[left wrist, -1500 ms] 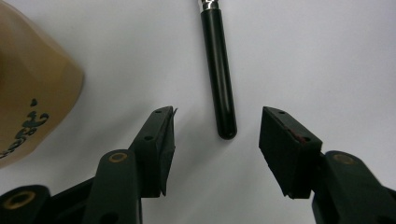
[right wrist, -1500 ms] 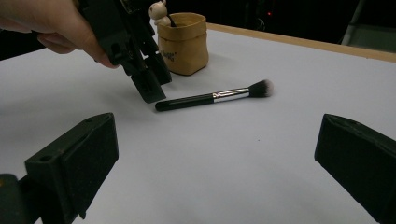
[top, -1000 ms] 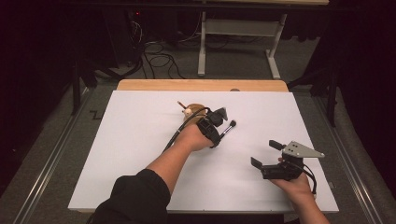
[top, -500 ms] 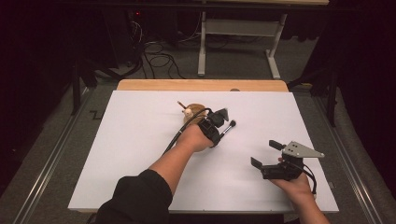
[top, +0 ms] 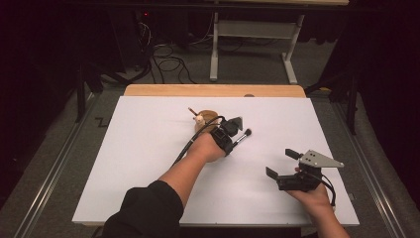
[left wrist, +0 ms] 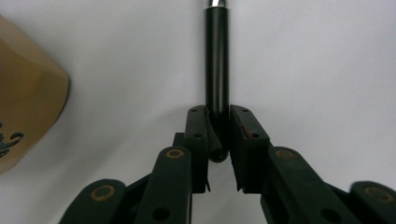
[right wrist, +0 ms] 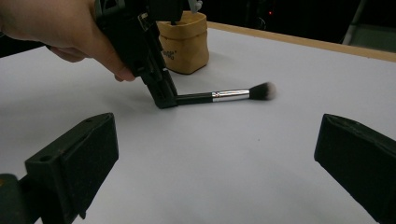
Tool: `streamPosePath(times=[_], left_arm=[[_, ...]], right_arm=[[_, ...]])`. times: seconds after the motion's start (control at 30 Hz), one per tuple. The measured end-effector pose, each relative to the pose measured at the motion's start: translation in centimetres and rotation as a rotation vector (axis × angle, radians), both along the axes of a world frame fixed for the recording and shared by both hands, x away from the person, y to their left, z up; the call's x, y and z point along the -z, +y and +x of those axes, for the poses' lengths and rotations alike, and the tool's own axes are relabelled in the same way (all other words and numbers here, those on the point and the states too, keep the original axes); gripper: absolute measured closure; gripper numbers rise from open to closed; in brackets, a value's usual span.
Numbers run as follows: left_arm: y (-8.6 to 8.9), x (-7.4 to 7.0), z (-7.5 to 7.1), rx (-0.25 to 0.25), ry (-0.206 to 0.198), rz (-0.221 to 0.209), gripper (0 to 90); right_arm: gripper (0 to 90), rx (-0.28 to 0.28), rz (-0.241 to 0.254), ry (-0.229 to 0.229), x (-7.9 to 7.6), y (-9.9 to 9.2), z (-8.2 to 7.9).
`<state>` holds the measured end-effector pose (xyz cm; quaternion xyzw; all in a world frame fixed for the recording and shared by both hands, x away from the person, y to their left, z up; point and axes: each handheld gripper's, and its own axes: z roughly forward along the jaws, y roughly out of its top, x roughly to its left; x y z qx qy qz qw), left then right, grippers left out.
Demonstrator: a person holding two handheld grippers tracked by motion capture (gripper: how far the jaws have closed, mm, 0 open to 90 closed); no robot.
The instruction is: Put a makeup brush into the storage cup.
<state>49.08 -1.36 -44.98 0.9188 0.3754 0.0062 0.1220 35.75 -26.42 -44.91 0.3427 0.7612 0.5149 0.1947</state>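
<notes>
Left gripper [left wrist: 218,135] jaws, just closing, now clamp the makeup brush [right wrist: 219,95] handle; brush lies mid-table, right of the tan pouch [right wrist: 184,42]. Lift not yet begun. Right gripper [top: 288,163] gapes empty, near right.

lab, floor cables [top: 166,62], white-covered table [top: 148,148]

makeup brush [right wrist: 219,95] | black handle, silver ferrule, dark white-tipped bristles | lying flat on white table [top: 148,163] | handle end pinched between jaws of left gripper [left wrist: 218,140] | just beside tan paper-bag holder [right wrist: 184,42]
</notes>
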Motion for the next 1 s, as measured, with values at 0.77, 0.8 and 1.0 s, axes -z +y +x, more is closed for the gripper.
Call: streamPosePath(times=[0.77,0.8,1.0], left_arm=[[0.4,-0.9,-0.4,0.009,-0.04,-0.013,79.3],[0.4,-1.0,-0.6,0.014,-0.041,-0.017,79.3],[0.4,-1.2,-1.2,0.039,-0.029,-0.02,79.3]], right_arm=[[0.3,0.002,-0.004,0.001,0.0,0.0,0.1],[0.3,0.002,-0.004,0.0,0.0,0.0,0.1],[0.3,0.004,-0.005,0.001,0.0,0.0,0.1]])
